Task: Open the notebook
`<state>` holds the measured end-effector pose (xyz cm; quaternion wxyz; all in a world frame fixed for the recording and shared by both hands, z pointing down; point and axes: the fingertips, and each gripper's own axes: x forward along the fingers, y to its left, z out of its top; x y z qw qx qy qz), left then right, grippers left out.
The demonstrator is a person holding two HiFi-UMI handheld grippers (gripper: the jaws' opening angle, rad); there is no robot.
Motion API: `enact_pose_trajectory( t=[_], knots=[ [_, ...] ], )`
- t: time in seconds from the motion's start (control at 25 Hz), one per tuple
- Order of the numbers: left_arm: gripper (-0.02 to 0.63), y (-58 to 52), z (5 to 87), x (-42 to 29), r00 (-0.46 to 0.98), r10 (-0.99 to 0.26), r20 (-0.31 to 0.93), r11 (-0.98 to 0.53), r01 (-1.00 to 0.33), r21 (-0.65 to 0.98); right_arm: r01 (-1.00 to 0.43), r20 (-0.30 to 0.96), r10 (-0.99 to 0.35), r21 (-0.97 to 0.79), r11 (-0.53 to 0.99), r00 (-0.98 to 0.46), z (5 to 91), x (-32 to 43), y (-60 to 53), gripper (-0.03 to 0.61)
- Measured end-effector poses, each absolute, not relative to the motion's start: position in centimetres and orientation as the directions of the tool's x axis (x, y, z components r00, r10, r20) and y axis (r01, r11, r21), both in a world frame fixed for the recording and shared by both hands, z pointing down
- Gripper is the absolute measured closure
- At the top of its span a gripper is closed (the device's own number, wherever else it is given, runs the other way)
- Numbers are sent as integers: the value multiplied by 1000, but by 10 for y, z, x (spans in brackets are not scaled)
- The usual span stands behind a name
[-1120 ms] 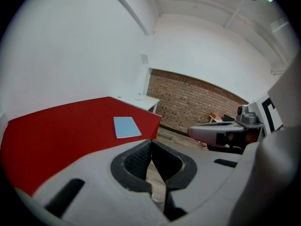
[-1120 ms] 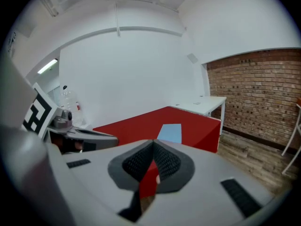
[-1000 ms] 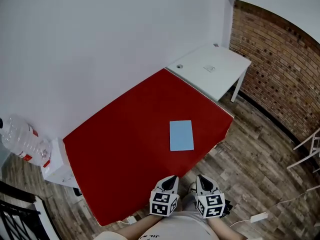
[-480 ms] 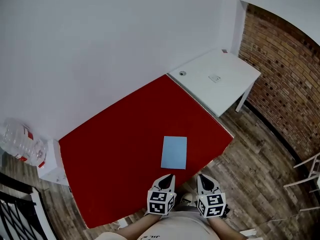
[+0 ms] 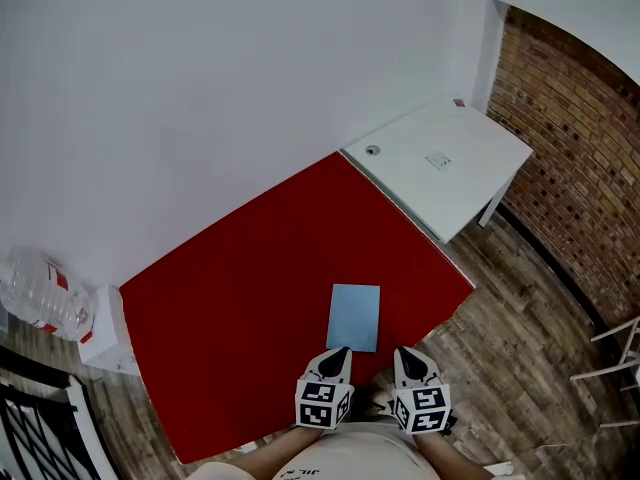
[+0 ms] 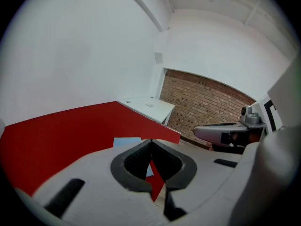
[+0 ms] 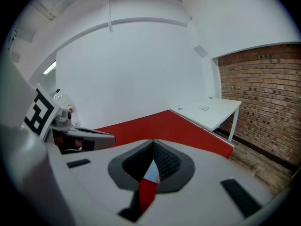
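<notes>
A closed light blue notebook [image 5: 355, 317] lies flat on the red table [image 5: 240, 288], close to its near edge. My left gripper [image 5: 339, 352] hovers just short of the notebook's near left corner, jaws shut and empty. Beside it, my right gripper [image 5: 405, 353] hangs over the table's edge, right of the notebook, also shut with nothing held. The left gripper view has the notebook [image 6: 126, 141] just beyond the closed tips of the left gripper [image 6: 151, 141]. In the right gripper view a sliver of the notebook [image 7: 151, 172] shows through the gap behind the right gripper's [image 7: 153, 141] tips.
A white desk [image 5: 445, 163] adjoins the red table's far right end, before a brick wall [image 5: 570, 168]. A large water bottle [image 5: 40, 293] sits on a white stand [image 5: 105, 333] at the left. A white frame [image 5: 615, 353] stands on the wooden floor [image 5: 520, 368] at right.
Both grippers have travelled toward the table together. The notebook now lies much nearer to their tips, just ahead of the left one. Both have stayed shut.
</notes>
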<state>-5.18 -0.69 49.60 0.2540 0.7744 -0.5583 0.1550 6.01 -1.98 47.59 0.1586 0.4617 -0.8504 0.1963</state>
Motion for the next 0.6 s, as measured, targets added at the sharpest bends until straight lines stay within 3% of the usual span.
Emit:
enact_pose_trajectory(
  t=[0.6],
  knots=[
    [606, -32, 525, -82, 359, -754, 550, -272, -933, 236, -885, 490, -740, -185, 427, -460, 499, 45, -47, 572]
  ],
)
